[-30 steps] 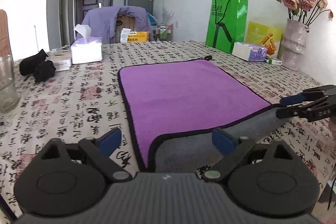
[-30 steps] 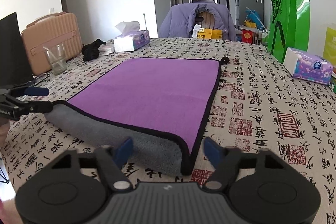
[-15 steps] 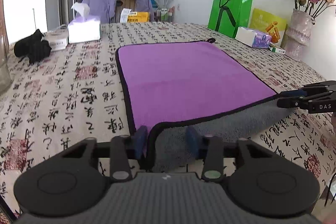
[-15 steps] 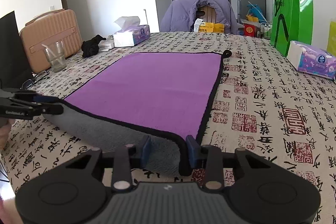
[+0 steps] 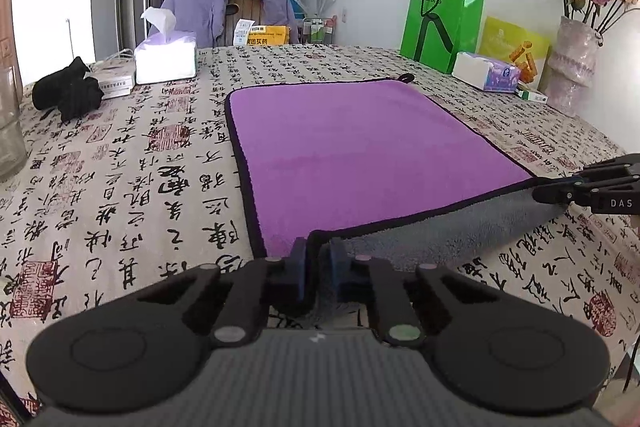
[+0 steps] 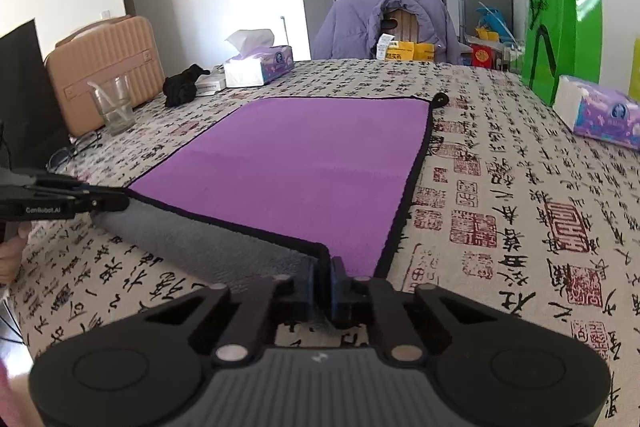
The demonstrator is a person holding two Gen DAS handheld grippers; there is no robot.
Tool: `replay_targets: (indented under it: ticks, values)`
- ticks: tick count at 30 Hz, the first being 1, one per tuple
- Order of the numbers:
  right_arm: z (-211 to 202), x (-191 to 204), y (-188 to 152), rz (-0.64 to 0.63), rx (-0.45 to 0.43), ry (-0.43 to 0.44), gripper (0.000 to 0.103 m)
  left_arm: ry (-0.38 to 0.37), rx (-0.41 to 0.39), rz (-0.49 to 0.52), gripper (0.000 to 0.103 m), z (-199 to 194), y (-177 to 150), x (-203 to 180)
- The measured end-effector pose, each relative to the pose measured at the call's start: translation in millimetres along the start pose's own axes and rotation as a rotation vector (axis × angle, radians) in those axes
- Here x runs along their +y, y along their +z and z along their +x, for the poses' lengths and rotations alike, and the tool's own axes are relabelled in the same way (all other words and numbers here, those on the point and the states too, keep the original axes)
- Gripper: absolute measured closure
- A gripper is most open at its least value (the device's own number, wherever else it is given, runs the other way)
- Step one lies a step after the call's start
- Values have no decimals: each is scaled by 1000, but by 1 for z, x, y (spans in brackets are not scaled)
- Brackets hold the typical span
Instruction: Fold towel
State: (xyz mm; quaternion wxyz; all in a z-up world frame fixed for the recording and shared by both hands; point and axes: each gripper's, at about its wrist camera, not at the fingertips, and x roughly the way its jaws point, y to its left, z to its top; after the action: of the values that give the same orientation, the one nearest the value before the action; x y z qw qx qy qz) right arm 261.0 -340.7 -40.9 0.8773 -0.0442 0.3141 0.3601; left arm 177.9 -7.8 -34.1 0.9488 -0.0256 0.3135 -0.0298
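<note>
Purple towel (image 5: pixel 352 155) flat mid-table, near hem raised, grey underside showing. Left claw (image 5: pixel 318 259) clenched on near-left corner; right claw (image 6: pixel 322 275) clenched on near-right corner. Advice: lift both level, hem taut, carry toward far table edge, align corners before release.

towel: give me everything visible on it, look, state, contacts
The towel is a plush rectangle, purple on top and grey underneath, with black edging and a small black loop at one far corner. It lies flat on the patterned tablecloth, except the near edge, which is raised and shows the grey underside. The left gripper is shut on the near left corner, the right gripper on the near right corner. Nothing else touches it.
</note>
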Motion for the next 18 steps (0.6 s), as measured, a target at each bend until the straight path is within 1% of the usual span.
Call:
replay_targets:
  ticks: [2, 7, 11, 18]
  values:
    - [0, 2, -1, -18, -5, -8, 97, 6, -8, 4, 92, 0, -2, -1]
    - [0, 1, -3, 2, -19, -9, 97, 9, -17, 0, 92, 0, -3, -2]
    - [-1, 5, -5, -6, -31, -23, 98, 8, -20, 9, 96, -1, -3, -4]
    - [-2, 7, -4, -14, -34, -33, 99, 24, -21, 39, 98, -1, -2, -10]
